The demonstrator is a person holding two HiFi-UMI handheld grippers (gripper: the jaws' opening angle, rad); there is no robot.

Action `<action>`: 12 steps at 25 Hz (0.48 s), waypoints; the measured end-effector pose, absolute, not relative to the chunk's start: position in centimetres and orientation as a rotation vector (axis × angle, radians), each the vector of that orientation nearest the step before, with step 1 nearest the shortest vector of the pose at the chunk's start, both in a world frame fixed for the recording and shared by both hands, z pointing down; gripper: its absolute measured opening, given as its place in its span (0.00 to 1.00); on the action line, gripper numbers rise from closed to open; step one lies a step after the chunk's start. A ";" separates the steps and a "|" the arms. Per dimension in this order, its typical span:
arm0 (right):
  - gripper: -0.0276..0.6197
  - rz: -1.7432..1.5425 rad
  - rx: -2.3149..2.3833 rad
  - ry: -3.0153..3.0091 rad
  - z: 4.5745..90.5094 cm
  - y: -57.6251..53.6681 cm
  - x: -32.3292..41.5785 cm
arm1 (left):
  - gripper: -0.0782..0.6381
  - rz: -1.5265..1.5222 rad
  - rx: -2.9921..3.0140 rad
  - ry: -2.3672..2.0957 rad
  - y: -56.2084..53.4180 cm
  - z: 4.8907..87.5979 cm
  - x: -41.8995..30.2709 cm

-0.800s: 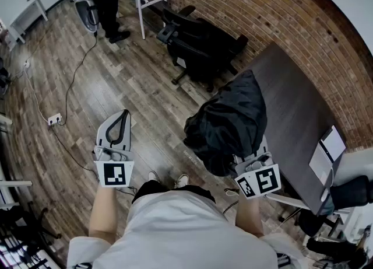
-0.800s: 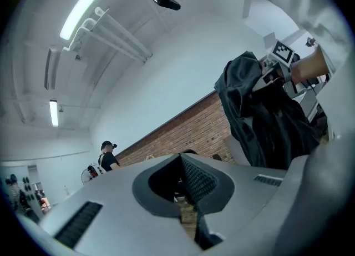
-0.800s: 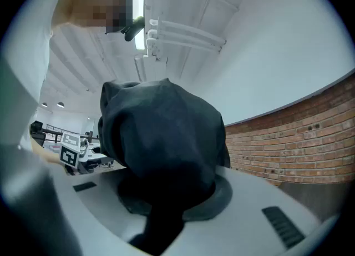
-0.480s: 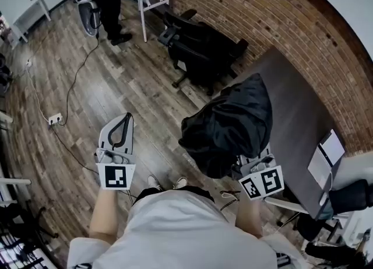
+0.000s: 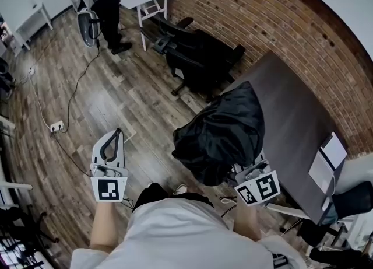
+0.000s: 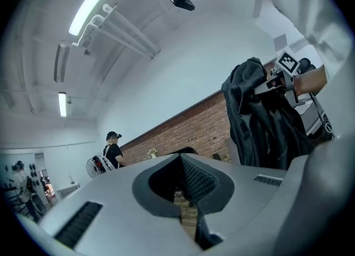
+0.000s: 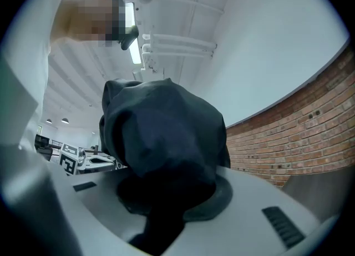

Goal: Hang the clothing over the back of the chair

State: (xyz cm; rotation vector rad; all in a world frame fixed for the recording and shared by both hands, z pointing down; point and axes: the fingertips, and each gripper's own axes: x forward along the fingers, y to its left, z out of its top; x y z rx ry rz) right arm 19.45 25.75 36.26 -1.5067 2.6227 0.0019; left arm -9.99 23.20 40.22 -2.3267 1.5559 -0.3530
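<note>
Right hand-held gripper is clamped on the clothing, a black garment. Its own view shows dark cloth filling the space between the narrow-set jaws and bulging up over them. Left hand-held gripper holds nothing: its jaw tips meet, with only a thin slit below them, and it hangs over the floor, well apart from the garment.

By my reading the task is at its carrying stage. The clothing is already lifted and hangs bunched in the air at the desk's near left edge, over the floor. The chair, a black one, stands farther off beside the brick wall, and nothing lies over its back yet. Bringing the garment there, opening it out and draping it over the back is all still to do, probably with the free gripper helping to spread it.

No brand or label can be read. The cubes carry only square black-and-white markers, and the papers on the desk's right end are too small to read.
</note>
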 end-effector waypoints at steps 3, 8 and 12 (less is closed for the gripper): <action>0.19 0.004 -1.496 2.634 36.8 25.6 20.0 | 0.14 -0.345 -2.310 1.581 23.6 39.8 -9.9; 0.19 -0.010 -1.491 2.657 37.4 25.0 20.1 | 0.14 -0.372 -2.304 1.610 22.9 39.6 -10.3; 0.19 -0.044 -1.493 2.674 38.0 23.8 19.9 | 0.14 -0.382 -2.341 1.585 21.3 40.9 -9.6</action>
